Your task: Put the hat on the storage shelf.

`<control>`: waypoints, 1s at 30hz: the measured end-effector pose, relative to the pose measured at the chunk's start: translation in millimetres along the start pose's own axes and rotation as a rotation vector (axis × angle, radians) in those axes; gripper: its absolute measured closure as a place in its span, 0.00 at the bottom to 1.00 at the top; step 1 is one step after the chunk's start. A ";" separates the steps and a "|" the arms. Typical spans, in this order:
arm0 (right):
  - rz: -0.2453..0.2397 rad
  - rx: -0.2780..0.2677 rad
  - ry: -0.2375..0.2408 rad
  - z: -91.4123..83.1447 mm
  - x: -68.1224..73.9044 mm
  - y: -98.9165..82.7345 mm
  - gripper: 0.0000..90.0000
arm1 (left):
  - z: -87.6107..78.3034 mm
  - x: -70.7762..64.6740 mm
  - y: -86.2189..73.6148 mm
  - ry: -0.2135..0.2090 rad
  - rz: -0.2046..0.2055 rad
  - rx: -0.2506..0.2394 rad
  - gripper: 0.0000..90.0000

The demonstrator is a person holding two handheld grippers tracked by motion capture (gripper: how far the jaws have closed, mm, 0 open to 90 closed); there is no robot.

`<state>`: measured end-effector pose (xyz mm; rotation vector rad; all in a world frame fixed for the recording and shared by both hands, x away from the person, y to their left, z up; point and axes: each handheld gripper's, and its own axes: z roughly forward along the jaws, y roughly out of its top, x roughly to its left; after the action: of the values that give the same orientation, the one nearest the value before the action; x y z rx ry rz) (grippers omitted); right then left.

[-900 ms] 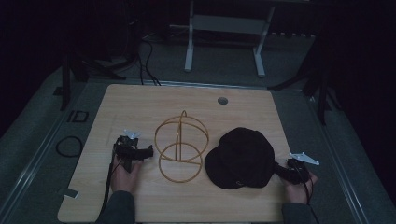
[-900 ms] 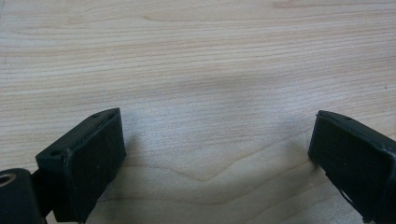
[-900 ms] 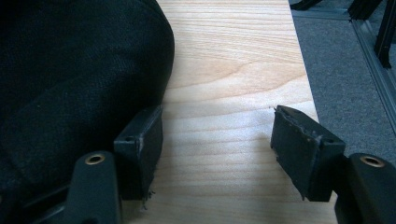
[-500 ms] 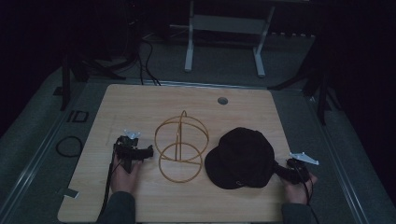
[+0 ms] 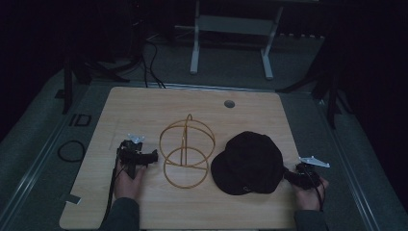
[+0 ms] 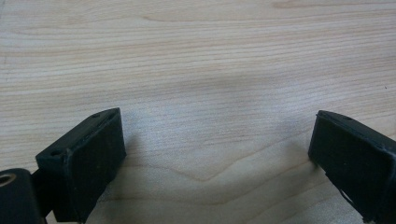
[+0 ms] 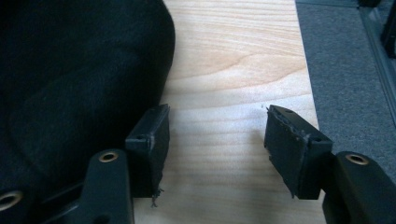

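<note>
A black cap (image 5: pixel 250 161) lies on the wooden table (image 5: pixel 144 103), right of centre. Left of it stands a gold wire frame (image 5: pixel 186 151) of crossed rings. My left gripper (image 5: pixel 154 156) rests on the table just left of the frame, pointing toward it. Its jaws are open over bare wood (image 6: pixel 217 135). My right gripper (image 5: pixel 288 175) sits at the cap's right edge, near the table's right side. It is open (image 7: pixel 217 123) with only wood between the jaws, and the cap (image 7: pixel 70 70) lies against the outer side of its left jaw.
A round hole (image 5: pixel 229 103) marks the table's far middle. The table's right edge and grey floor (image 7: pixel 355 70) are close beside the right gripper. A cable loop (image 5: pixel 71 150) lies on the floor at left, and a white stand (image 5: pixel 231 43) is beyond the table.
</note>
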<state>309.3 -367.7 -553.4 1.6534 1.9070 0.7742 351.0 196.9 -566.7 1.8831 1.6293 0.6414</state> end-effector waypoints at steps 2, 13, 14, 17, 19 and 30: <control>-0.025 0.015 0.018 -2.3 -1.5 -0.2 0.47 | 0.0 0.0 0.0 0.000 0.000 0.000 0.04; -0.070 0.014 0.044 -12.4 -1.3 -0.8 0.42 | 0.0 0.0 0.0 0.000 0.000 0.000 0.04; -0.075 0.013 0.046 -14.0 -1.5 0.1 0.42 | 0.0 0.0 0.0 0.000 0.000 0.000 0.04; -0.085 -0.005 0.049 -20.5 -0.7 3.9 0.41 | 0.0 0.0 0.0 0.000 0.000 0.000 0.04; -0.092 -0.019 0.056 -25.2 0.7 7.0 0.42 | 0.0 0.0 0.0 0.000 0.000 0.000 0.04; -0.150 -0.096 0.138 -51.6 18.0 30.9 0.40 | 0.0 0.0 0.0 0.000 0.000 0.000 0.04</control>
<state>292.9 -351.7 -495.0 1.4134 2.0277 0.9240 351.0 196.9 -566.7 1.8828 1.6295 0.6414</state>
